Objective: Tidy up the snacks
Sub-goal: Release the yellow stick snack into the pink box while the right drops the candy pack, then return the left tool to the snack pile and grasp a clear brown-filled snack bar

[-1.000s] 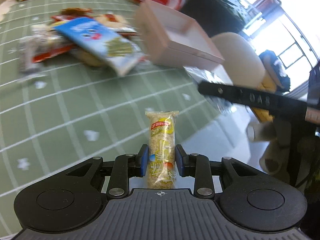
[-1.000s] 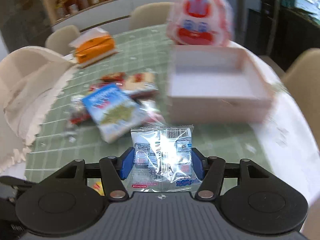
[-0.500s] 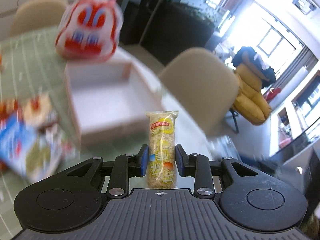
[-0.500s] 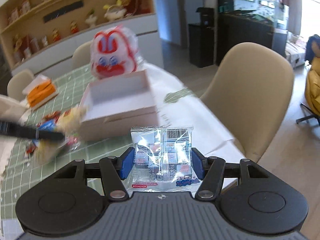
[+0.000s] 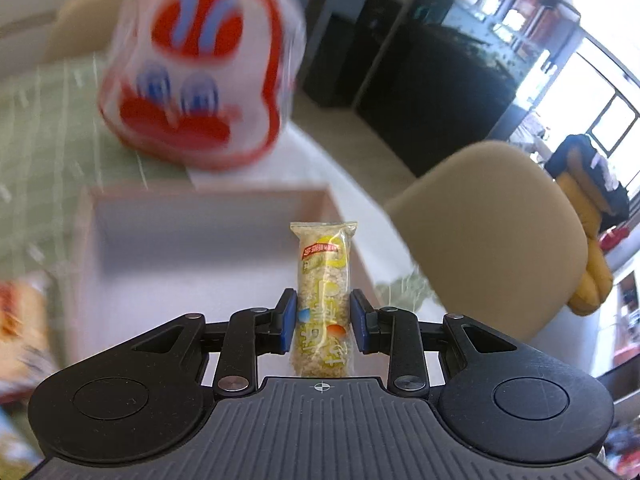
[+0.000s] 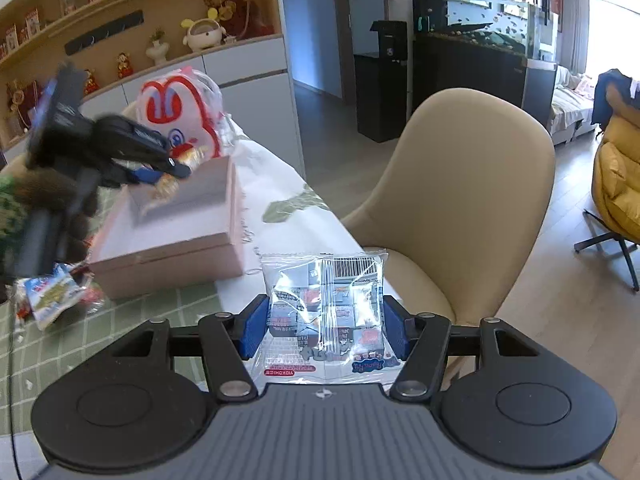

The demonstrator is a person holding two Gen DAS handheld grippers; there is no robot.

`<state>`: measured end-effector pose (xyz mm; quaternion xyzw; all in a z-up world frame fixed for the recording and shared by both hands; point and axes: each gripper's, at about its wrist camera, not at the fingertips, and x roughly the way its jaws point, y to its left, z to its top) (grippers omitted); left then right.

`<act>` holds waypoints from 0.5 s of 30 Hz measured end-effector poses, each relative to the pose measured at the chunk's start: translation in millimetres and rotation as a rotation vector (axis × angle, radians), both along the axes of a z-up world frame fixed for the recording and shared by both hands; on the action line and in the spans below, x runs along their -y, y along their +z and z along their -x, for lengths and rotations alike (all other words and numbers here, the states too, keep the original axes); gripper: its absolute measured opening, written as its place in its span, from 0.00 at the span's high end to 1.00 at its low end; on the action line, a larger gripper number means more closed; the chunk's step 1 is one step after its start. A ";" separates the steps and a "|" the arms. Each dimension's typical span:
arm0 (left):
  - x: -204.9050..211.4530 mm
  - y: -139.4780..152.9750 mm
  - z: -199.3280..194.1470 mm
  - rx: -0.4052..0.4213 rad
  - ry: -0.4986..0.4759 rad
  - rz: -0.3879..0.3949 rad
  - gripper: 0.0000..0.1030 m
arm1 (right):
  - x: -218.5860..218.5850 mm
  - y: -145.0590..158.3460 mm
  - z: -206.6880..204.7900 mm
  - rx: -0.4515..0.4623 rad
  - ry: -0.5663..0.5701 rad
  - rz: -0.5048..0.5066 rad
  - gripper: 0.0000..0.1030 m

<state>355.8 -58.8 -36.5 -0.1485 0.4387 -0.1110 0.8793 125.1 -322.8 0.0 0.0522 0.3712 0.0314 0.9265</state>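
Left hand-held gripper (image 5: pixel 323 316) clamps bar (image 5: pixel 323 284), frame centre, over open box (image 5: pixel 200 236). Right hand-held gripper (image 6: pixel 323 330) grips packet (image 6: pixel 326 312), lower centre. Advice: lower bar inside walls before release.

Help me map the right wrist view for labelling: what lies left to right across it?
Left gripper → pink box → clear snack packet in the right gripper → beige chair → yellow armchair.
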 end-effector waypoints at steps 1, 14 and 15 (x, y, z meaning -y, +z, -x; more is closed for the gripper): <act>-0.3 -10.3 -1.7 -0.016 0.009 0.011 0.68 | 1.7 -2.4 -3.4 -0.006 0.004 0.002 0.42; -68.0 24.4 115.6 0.044 0.110 0.035 0.68 | -87.6 5.4 -139.4 0.019 0.303 -0.041 0.42; -76.8 21.9 128.5 0.024 0.125 0.037 0.68 | -106.8 3.4 -159.0 -0.002 0.339 -0.052 0.42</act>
